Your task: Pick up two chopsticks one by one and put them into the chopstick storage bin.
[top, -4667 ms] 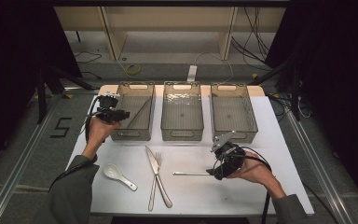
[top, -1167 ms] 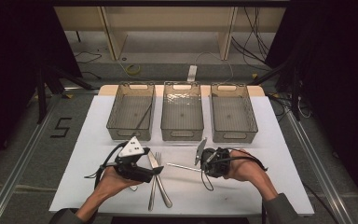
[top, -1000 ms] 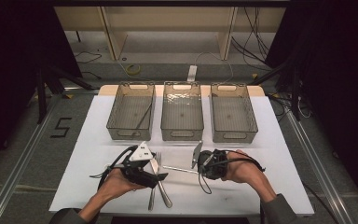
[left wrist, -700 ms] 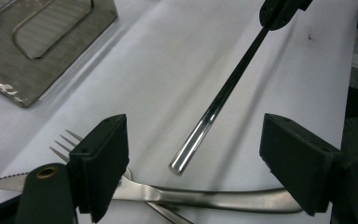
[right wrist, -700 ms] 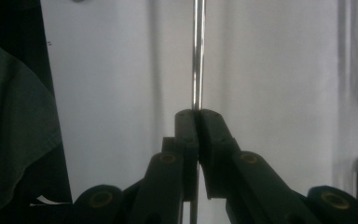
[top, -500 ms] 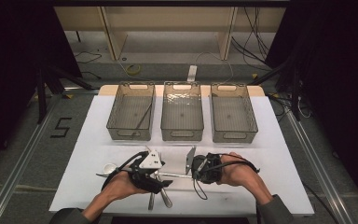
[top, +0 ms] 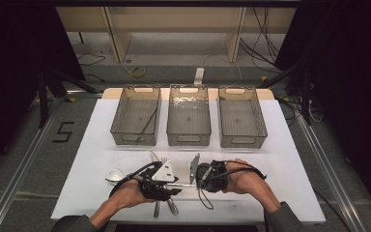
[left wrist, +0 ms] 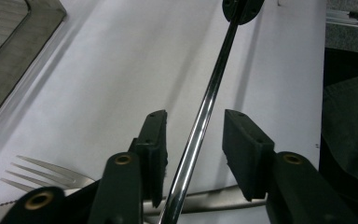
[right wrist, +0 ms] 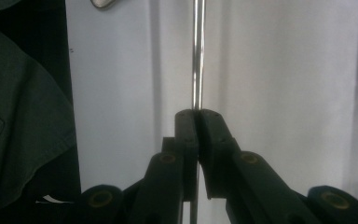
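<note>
The right claw [top: 196, 180] is clamped on one end of a thin metal rod [left wrist: 204, 116], most likely the handle of a long utensil, and holds it just above the counter [top: 290, 159] near the middle of its front edge. In the right gripper view the two pads are pressed together with the shiny shaft [right wrist: 197, 56] running straight out from between them.

The left claw [left wrist: 193, 154] has just been closing, and the rod lies between its pads, yet a gap shows on either side: the pads [left wrist: 156, 140] stand apart and do not press on it. In the high view the left claw [top: 174, 186] sits close beside the right one, the two facing each other over the rod [top: 186, 184].

The relation that matters: the rod's long axis runs along the front edge of the counter, from the right claw toward the left, and it crosses the left claw's opening at a slant, nearer the left-hand pad than the other. Both hands are equally near, since each has the rod within its pads. I judge this a hand-over, needing the left pads to close the rest of the way and square on the shaft before the right lets go.

A fork [left wrist: 42, 172] and other cutlery lie on the counter under the left claw; three bins [top: 189, 116] stand along the back edge.
</note>
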Available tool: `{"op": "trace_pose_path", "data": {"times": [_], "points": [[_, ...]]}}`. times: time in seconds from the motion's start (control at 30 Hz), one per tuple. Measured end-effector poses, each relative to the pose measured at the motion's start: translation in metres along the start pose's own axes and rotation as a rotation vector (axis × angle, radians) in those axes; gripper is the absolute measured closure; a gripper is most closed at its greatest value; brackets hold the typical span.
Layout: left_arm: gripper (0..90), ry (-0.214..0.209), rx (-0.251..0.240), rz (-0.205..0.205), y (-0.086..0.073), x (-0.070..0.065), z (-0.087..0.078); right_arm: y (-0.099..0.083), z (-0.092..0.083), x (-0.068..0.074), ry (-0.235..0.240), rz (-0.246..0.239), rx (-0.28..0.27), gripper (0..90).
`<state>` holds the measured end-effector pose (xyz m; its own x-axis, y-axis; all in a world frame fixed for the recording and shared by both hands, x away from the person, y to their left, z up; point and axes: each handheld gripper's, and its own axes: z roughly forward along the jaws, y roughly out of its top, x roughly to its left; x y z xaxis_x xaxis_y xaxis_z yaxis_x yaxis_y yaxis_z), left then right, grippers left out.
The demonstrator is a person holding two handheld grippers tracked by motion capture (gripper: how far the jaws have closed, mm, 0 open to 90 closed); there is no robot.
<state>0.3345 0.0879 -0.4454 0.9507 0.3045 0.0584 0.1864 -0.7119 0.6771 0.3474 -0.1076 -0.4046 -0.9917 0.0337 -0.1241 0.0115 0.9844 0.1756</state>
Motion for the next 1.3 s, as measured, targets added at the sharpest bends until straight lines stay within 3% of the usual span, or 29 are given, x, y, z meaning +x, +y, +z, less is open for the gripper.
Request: {"op": "trace_pose_path", "data": {"times": [0.3,0.47,0.6,0.73,0.77,0.9,0.93,0.97,1.03,1.17,1.23,1.3], "points": [[74.5,-0.023,0.027,0.048,0.001,-0.002,0.0,0.002,-0.002,0.003,0.012,-0.017,0.015,86.8],[79.1,-0.059,0.023,0.08,0.0,-0.003,-0.002,0.0,-0.003,0.003,0.012,-0.041,0.004,86.1],[83.1,-0.075,0.012,0.1,0.0,-0.006,-0.003,-0.002,-0.004,0.001,0.0,-0.011,-0.012,81.8],[83.4,-0.056,0.001,0.078,-0.001,-0.004,-0.006,-0.009,-0.012,-0.009,-0.013,0.066,-0.071,66.7],[83.3,-0.037,-0.003,0.063,-0.003,-0.001,-0.007,-0.011,-0.015,-0.01,-0.025,0.088,-0.1,60.6],[83.3,0.004,-0.016,0.034,-0.004,0.004,-0.011,-0.016,-0.025,-0.014,-0.07,0.186,-0.217,50.9],[83.3,0.037,-0.025,0.015,-0.006,0.008,-0.015,-0.018,-0.027,-0.015,-0.076,0.205,-0.242,49.3],[83.3,0.037,-0.025,0.015,-0.006,0.008,-0.015,-0.019,-0.029,-0.015,-0.089,0.23,-0.26,48.3],[83.3,0.077,-0.037,-0.019,-0.009,0.015,-0.018,-0.021,-0.032,-0.015,-0.103,0.265,-0.3,46.9],[83.3,0.121,-0.052,-0.065,-0.013,0.023,-0.022,-0.025,-0.035,-0.015,-0.134,0.299,-0.361,43.0],[83.3,0.15,-0.067,-0.105,-0.014,0.027,-0.026,-0.027,-0.034,-0.015,-0.151,0.318,-0.401,40.9],[83.3,0.194,-0.094,-0.158,-0.017,0.034,-0.031,-0.03,-0.031,-0.018,-0.139,0.346,-0.454,38.7]]}}
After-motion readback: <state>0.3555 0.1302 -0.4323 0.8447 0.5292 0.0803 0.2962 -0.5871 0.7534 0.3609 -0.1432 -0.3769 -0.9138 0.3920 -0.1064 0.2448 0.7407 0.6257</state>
